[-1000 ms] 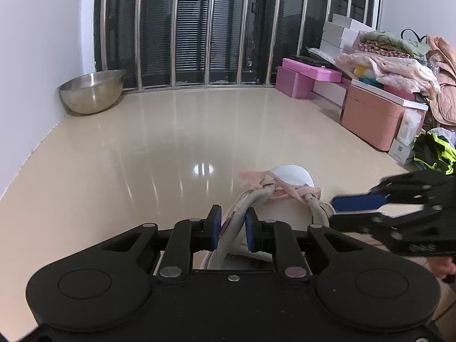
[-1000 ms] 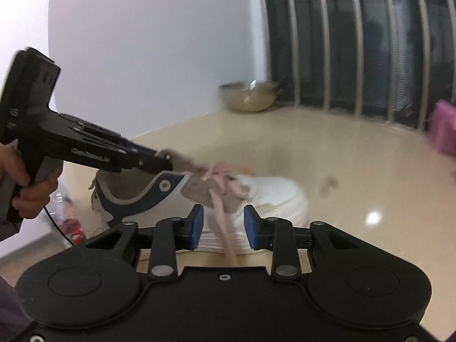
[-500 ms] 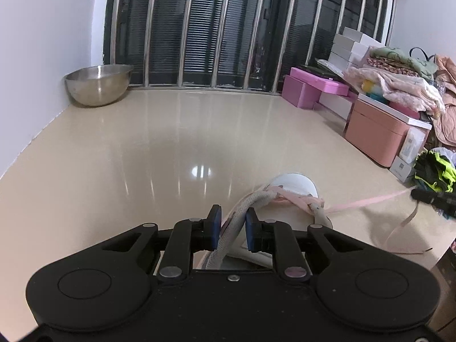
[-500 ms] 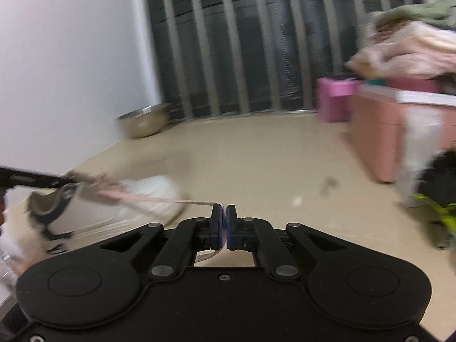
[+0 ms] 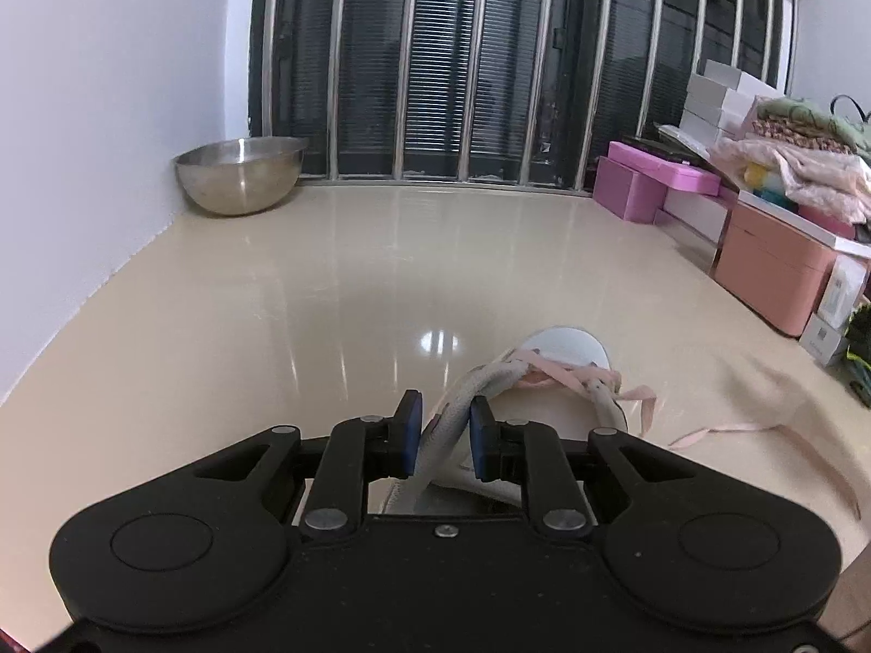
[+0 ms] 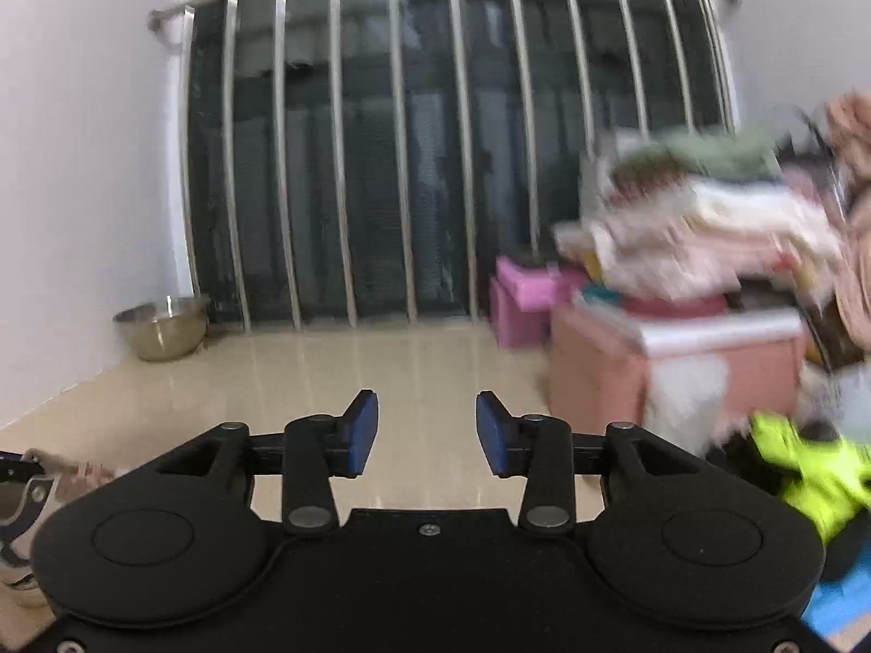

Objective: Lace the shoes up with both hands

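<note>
L hand-held gripper (image 5: 445, 438) is clamped on the padded grey collar edge (image 5: 454, 416) of the white shoe (image 5: 566, 351), blue pads pressing it from both sides. Shoe sits on the beige floor (image 5: 326, 294), toe pointing away from the camera, just ahead of the fingers. Pink lace (image 5: 550, 375) crosses the top of the shoe near the toe; one loose end (image 5: 724, 429) trails off to the right & lies slack on the floor, its far part blurred.

R hand-held gripper (image 6: 427, 432) has jaws standing apart w/ nothing between them; they have just been opening, and the lace isn't in them. It points across the room toward the barred window (image 6: 435, 163), well clear of the shoe. In the right wrist view only a bit of the shoe's heel (image 6: 24, 495) w/ navy trim shows at the lower left edge, plus a smudge of pink lace beside it. That view is motion-blurred on the right side.

Background: steel bowl (image 5: 239, 174) on the floor in the left corner by the wall. Pink boxes (image 5: 642, 185) & a salmon storage box (image 5: 773, 272) along the right, w/ folded cloth (image 5: 805, 174) piled on top & white boxes (image 5: 713, 103) stacked behind. Something neon yellow-green (image 6: 805, 468) lies at lower right in the right wrist view; too blurred to tell what.
</note>
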Demonstrator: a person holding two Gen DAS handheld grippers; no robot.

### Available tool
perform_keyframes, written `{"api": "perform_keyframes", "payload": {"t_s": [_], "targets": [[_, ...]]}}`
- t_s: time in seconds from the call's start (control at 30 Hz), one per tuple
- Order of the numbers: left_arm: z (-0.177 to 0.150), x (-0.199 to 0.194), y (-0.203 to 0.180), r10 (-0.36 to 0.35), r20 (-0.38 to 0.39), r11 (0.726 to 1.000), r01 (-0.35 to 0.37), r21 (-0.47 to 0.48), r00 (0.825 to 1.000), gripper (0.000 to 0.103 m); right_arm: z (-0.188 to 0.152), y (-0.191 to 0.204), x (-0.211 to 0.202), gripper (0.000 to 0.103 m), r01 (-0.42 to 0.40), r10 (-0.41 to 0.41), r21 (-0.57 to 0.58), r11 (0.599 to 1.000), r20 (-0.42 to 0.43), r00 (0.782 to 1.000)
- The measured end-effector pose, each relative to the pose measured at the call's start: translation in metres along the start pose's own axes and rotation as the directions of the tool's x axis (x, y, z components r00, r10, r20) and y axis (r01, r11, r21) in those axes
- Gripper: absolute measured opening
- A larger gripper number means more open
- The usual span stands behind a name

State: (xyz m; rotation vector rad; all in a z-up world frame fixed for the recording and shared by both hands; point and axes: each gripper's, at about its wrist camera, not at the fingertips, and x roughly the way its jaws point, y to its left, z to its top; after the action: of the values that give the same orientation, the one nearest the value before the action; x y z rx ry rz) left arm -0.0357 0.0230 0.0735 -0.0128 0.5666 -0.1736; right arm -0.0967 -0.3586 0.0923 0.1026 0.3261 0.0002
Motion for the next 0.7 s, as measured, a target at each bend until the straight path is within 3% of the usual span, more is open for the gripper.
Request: {"api": "perform_keyframes", "payload": {"t_s": [0.1,0.2,0.33,0.5,0.53,0.63,0.67,0.7], "targets": [[0.002,-0.002,0.005,-0.018,-0.008,0.999,0.018,-0.03,1.0,0.02,-0.021,-0.013,-0.01,0.042,-0.005,0.0,-0.024,1.0,-0.175,0.985],[0.003,-0.004,0.011,-0.042,-0.007,0.998,0.042,-0.054,0.999,0.021,-0.05,-0.015,-0.024,0.041,-0.051,0.043,-0.019,0.998,-0.314,0.949],[0.004,-0.012,0.014,-0.05,0.005,0.998,0.05,-0.034,0.999,0.021,-0.078,-0.018,-0.025,0.039,-0.046,0.069,0.069,0.997,-0.374,0.925],[0.007,-0.039,0.004,0.004,0.098,0.997,-0.011,0.075,0.995,0.021,-0.09,-0.018,-0.001,0.019,-0.008,0.062,0.13,0.991,-0.42,0.905],[0.009,-0.046,0.002,-0.011,0.121,0.996,0.0,0.089,0.993,0.021,-0.09,-0.018,0.003,0.001,-0.004,0.063,0.139,0.99,-0.423,0.904],[0.012,-0.069,-0.01,-0.163,0.186,0.978,0.134,0.157,0.969,0.035,-0.082,-0.003,0.007,0.0,-0.069,0.114,0.12,0.99,-0.422,0.9],[0.011,-0.074,-0.018,-0.225,0.183,0.96,0.186,0.207,0.957,0.052,-0.073,0.01,-0.001,0.0,-0.143,0.166,0.088,0.986,-0.396,0.903],[0.01,-0.079,-0.028,-0.286,0.177,0.936,0.236,0.261,0.942,0.059,-0.064,0.024,-0.012,0.0,-0.225,0.228,0.051,0.973,-0.367,0.902]]}}
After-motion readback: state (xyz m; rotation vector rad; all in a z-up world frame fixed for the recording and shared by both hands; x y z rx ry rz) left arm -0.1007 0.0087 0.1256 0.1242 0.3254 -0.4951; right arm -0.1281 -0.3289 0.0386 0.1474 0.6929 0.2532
